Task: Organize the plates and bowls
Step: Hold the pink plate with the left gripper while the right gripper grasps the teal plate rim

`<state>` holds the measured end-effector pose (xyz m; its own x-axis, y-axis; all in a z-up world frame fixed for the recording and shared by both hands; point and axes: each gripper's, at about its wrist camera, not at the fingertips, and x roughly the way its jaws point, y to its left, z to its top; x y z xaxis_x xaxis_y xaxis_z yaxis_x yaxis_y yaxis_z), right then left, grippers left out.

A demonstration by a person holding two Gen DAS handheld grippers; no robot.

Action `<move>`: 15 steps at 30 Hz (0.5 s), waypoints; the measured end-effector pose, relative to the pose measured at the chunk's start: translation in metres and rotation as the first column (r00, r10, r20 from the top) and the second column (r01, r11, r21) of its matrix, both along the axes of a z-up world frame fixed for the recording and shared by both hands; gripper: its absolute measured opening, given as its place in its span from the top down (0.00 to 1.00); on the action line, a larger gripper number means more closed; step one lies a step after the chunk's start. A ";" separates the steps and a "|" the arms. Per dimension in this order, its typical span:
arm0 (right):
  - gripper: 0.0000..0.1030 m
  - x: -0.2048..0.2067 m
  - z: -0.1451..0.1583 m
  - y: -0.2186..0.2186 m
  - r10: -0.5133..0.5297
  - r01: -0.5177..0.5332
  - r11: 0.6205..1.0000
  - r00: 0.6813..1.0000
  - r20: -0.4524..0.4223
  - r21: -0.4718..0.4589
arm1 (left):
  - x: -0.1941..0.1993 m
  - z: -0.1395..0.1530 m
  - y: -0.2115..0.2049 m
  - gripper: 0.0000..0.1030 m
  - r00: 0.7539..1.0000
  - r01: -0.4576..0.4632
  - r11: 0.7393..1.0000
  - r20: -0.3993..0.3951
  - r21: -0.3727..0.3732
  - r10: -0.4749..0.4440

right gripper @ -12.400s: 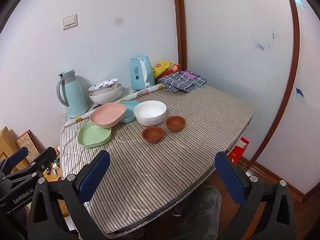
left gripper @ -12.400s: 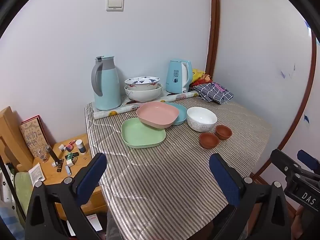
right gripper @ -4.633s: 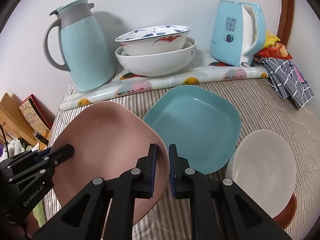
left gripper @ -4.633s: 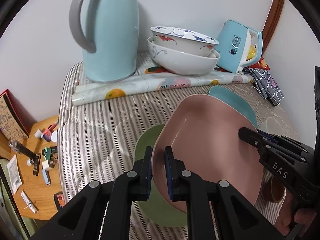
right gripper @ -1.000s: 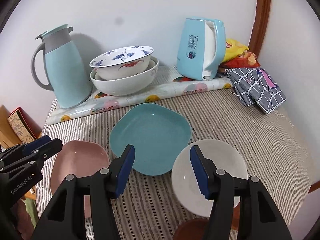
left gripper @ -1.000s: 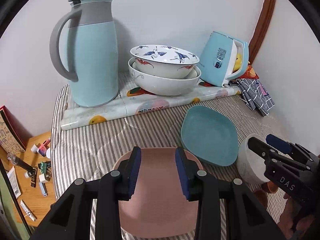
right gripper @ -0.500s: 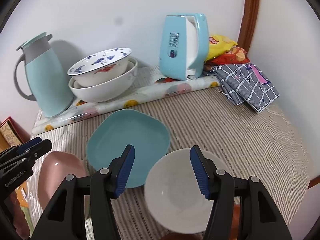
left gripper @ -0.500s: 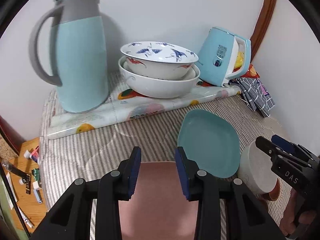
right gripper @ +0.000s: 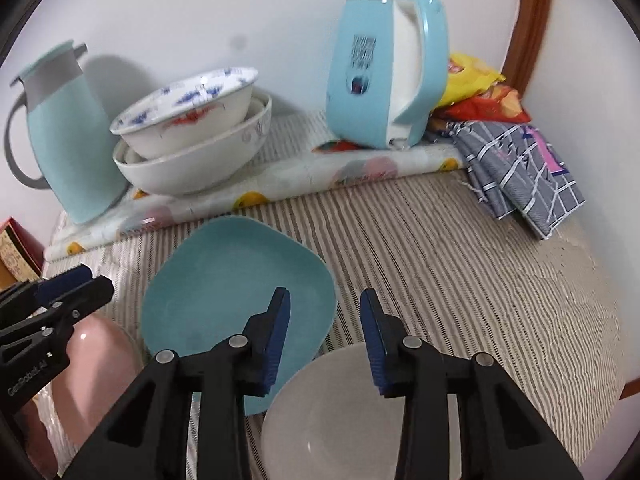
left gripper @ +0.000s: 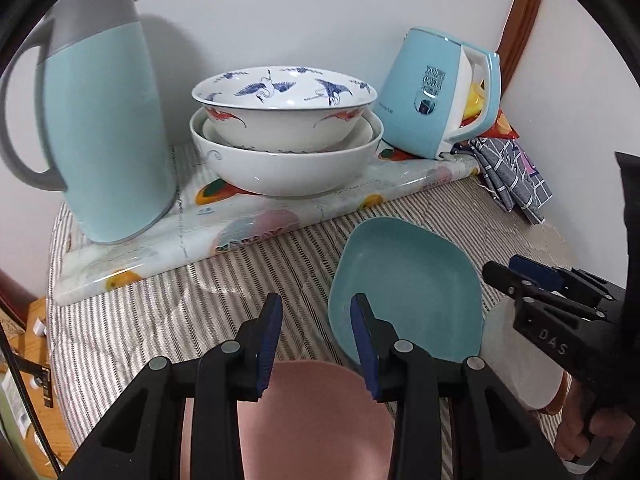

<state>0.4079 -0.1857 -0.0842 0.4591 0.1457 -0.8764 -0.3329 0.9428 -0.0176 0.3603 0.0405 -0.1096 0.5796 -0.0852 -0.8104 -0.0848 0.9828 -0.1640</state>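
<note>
Striped tablecloth fills frame centre; white wall across the top. Left gripper part-open, empty, over pink plate. Right gripper closing, nothing between, above white bowl.

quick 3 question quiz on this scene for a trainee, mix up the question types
1. True or false: the teal plate lies flat on the striped cloth.
2. What stands left of the stacked bowls? A) thermos B) toaster C) pan
3. Fill in: the right gripper hovers over the rim of the ___ bowl.

Key: 1 true. 2 A, the thermos. 3 white; the white bowl is not gripped, though the jaws are closing.
</note>
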 end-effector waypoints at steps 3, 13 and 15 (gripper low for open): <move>0.65 0.005 -0.007 0.003 0.002 -0.001 1.000 1.000 -0.023 0.005 | 0.007 -0.005 0.000 0.67 1.000 -0.002 1.000 -0.015 -0.007 0.002; 0.75 0.019 -0.024 0.008 0.010 -0.011 1.000 0.997 -0.072 -0.001 | 0.016 -0.018 0.001 0.67 0.999 -0.001 1.000 -0.044 -0.005 0.001; 0.77 0.021 -0.026 0.008 0.012 -0.012 1.000 0.997 -0.073 -0.004 | 0.017 -0.021 0.002 0.67 0.999 -0.001 1.000 -0.047 -0.001 0.000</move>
